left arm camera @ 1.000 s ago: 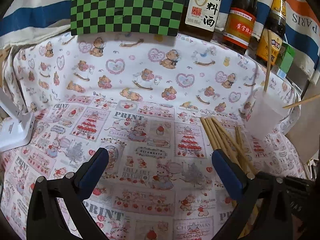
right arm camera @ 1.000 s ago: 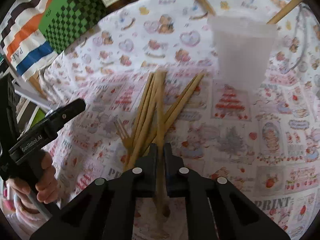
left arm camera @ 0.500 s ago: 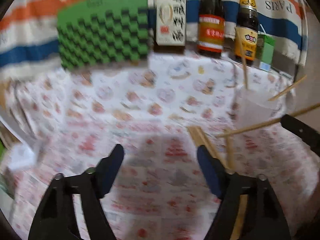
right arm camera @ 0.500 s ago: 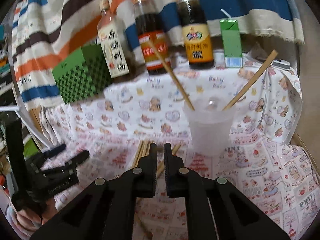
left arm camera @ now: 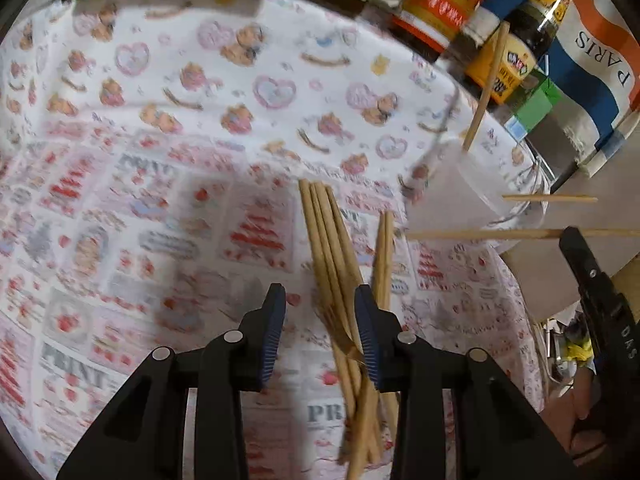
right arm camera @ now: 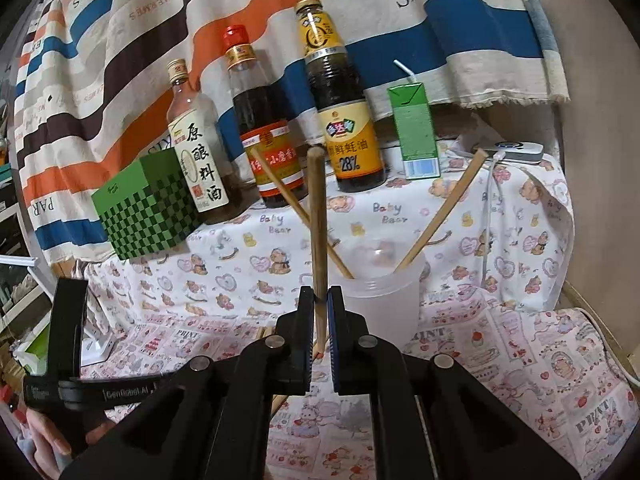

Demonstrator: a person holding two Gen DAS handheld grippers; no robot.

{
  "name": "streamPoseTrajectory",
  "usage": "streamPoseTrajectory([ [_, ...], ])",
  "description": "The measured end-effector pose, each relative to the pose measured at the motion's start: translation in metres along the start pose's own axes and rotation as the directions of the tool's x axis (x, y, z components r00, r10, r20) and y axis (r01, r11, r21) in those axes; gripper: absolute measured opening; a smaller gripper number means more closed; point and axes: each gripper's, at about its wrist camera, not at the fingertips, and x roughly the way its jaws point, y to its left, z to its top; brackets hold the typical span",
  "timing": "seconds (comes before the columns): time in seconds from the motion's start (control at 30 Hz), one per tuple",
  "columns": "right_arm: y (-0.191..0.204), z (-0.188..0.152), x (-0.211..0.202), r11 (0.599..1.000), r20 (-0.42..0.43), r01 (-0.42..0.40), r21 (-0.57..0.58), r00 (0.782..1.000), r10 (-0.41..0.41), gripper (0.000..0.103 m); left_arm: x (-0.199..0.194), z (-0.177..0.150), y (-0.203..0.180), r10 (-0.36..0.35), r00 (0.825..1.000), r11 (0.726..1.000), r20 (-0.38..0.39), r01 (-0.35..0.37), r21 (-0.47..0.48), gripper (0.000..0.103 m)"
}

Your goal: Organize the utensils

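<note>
Several wooden chopsticks lie in a loose pile on the printed cloth. My left gripper hovers over the pile's near end, its jaws closing. The sticks pass between the blue pads, which do not press on them. My right gripper is shut on one chopstick, held upright just left of the translucent cup. Two chopsticks lean in that cup. In the left wrist view the cup stands right of the pile, and the held chopstick crosses in front of it.
Three sauce bottles, a green checkered box and a green drink carton line the back against a striped cloth. A white device with a cable lies at the back right. The table's edge drops off at the right.
The left gripper's jaws narrowed and it moved right over the chopstick pile. The right gripper lifted one chopstick off the pile and raised it beside the cup.
</note>
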Motion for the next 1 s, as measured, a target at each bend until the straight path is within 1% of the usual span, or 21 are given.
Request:
streamPoseTrajectory([
  [0.03,0.000,0.000,-0.001,1.000,0.001,-0.002,0.004,1.000,0.002,0.007,0.004,0.001,0.000,0.007,1.000,1.000,-0.006,-0.007,-0.008,0.033],
  [0.1,0.000,0.001,-0.001,1.000,0.001,-0.005,0.005,1.000,0.005,0.007,0.012,0.002,0.000,0.050,0.999,0.999,-0.008,-0.050,-0.013,0.033],
  [0.13,0.000,0.001,-0.001,1.000,0.001,-0.005,0.003,1.000,0.005,0.007,0.014,0.002,0.003,0.053,0.999,0.998,-0.014,-0.053,-0.020,0.033],
  [0.17,0.001,0.000,-0.001,1.000,-0.001,-0.004,-0.001,1.000,0.004,0.007,0.017,0.003,0.005,0.042,0.999,0.999,-0.023,-0.043,-0.031,0.031],
  [0.23,0.002,0.000,0.000,1.000,-0.003,0.001,-0.007,1.000,-0.001,0.007,0.020,0.002,0.011,0.008,0.999,0.998,-0.037,-0.010,-0.056,0.018],
  [0.27,0.003,0.000,0.000,1.000,-0.004,0.002,-0.008,1.000,-0.002,0.007,0.021,0.002,0.014,-0.011,0.999,0.998,-0.040,0.008,-0.070,0.015],
  [0.3,0.003,-0.001,0.001,1.000,-0.006,0.002,-0.007,1.000,-0.002,0.007,0.022,0.002,0.016,-0.034,0.999,0.996,-0.043,0.030,-0.085,0.008],
  [0.33,0.002,-0.001,0.001,1.000,-0.008,0.004,-0.006,1.000,-0.004,0.007,0.023,0.003,0.018,-0.062,0.997,0.994,-0.044,0.058,-0.098,0.004],
  [0.37,0.002,-0.001,0.002,1.000,-0.010,0.005,-0.004,1.000,-0.005,0.007,0.022,0.003,0.019,-0.083,0.996,0.991,-0.041,0.079,-0.106,0.002],
  [0.43,0.000,0.000,0.002,1.000,-0.011,0.009,0.002,1.000,-0.009,0.007,0.015,0.005,0.019,-0.102,0.995,0.990,-0.016,0.100,-0.103,0.002],
  [0.53,-0.002,0.000,0.002,1.000,-0.006,0.018,0.013,1.000,-0.018,0.007,-0.003,0.006,0.013,-0.091,0.994,0.993,0.051,0.095,-0.070,0.001],
  [0.63,-0.003,0.002,0.000,1.000,0.007,0.024,0.015,1.000,-0.025,0.007,-0.027,0.009,0.004,-0.059,0.988,0.998,0.144,0.061,-0.004,0.001],
  [0.67,-0.004,0.002,-0.002,0.999,0.016,0.029,0.015,0.999,-0.029,0.007,-0.037,0.009,-0.001,-0.041,0.983,0.999,0.178,0.038,0.020,0.001],
  [0.73,-0.004,0.004,-0.006,0.999,0.041,0.039,0.015,0.998,-0.039,0.007,-0.052,0.012,-0.011,0.012,0.972,0.997,0.233,-0.030,0.074,0.001],
  [0.8,-0.005,0.006,-0.011,0.999,0.058,0.029,0.020,0.998,-0.030,0.007,-0.060,0.016,-0.025,0.079,0.967,0.981,0.241,-0.118,0.152,0.001],
  [0.87,-0.006,0.008,-0.016,0.999,0.083,0.019,0.029,0.996,-0.021,0.007,-0.071,0.018,-0.033,0.089,0.958,0.974,0.272,-0.141,0.176,0.001],
  [0.93,-0.007,0.009,-0.021,0.999,0.109,0.007,0.033,0.994,-0.011,0.007,-0.082,0.019,-0.045,0.104,0.945,0.962,0.310,-0.175,0.210,0.001],
  [1.0,-0.008,0.011,-0.025,0.999,0.126,-0.005,0.040,0.992,0.000,0.007,-0.094,0.020,-0.055,0.120,0.926,0.949,0.358,-0.213,0.231,0.001],
])
